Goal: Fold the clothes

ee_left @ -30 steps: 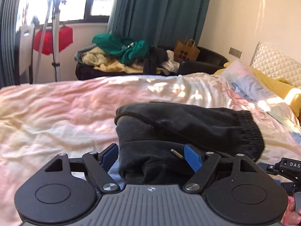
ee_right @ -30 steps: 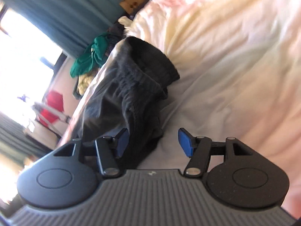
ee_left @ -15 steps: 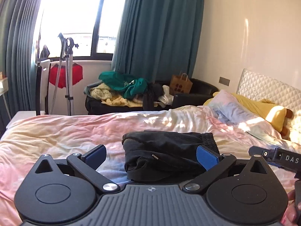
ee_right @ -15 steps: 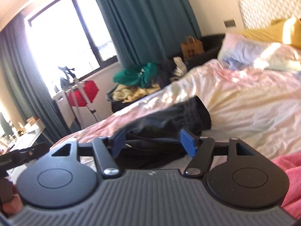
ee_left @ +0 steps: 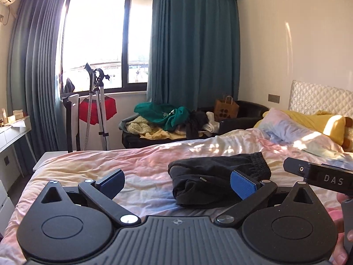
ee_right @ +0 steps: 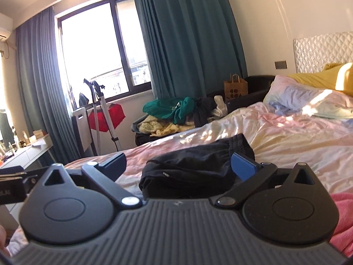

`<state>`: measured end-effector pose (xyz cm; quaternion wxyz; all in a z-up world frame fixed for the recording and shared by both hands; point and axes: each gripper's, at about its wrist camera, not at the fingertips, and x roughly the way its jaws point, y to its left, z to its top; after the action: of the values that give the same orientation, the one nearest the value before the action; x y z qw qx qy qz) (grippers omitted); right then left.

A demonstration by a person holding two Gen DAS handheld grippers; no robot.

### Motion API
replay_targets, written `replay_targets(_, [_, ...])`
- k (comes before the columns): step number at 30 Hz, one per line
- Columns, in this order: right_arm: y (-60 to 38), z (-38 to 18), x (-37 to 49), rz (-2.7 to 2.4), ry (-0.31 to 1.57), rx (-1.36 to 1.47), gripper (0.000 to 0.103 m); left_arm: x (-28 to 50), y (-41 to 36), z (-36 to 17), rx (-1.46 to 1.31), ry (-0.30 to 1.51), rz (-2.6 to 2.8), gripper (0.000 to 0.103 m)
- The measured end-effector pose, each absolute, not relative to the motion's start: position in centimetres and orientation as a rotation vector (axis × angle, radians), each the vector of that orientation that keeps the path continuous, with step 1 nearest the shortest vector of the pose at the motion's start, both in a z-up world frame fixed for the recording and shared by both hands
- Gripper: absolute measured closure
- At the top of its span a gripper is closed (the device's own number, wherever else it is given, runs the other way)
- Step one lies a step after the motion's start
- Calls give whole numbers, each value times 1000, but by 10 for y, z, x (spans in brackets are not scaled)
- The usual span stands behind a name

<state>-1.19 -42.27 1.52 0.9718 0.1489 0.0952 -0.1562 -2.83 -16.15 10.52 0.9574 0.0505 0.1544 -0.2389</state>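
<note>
The black garment (ee_left: 217, 182) lies folded into a compact bundle on the bed (ee_left: 143, 165), so I judge this piece done; the heap of clothes (ee_left: 167, 121) on the sofa (ee_left: 247, 112) beyond may remain. My left claw (ee_left: 177, 182) stands wide, holding nothing, clear of the cloth; my right claw (ee_right: 178, 165) likewise spread wide and empty above the bundle
</note>
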Motion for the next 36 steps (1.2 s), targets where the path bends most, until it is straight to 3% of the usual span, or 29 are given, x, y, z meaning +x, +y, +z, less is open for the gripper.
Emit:
replay_targets(17, [-385,-44,27,-343,255,223,0,10,-138,55,98,389,-454,0])
replay_targets(36, [-385,-50,28,-393,254,225,0,7,-134,42,104,395,-437,0])
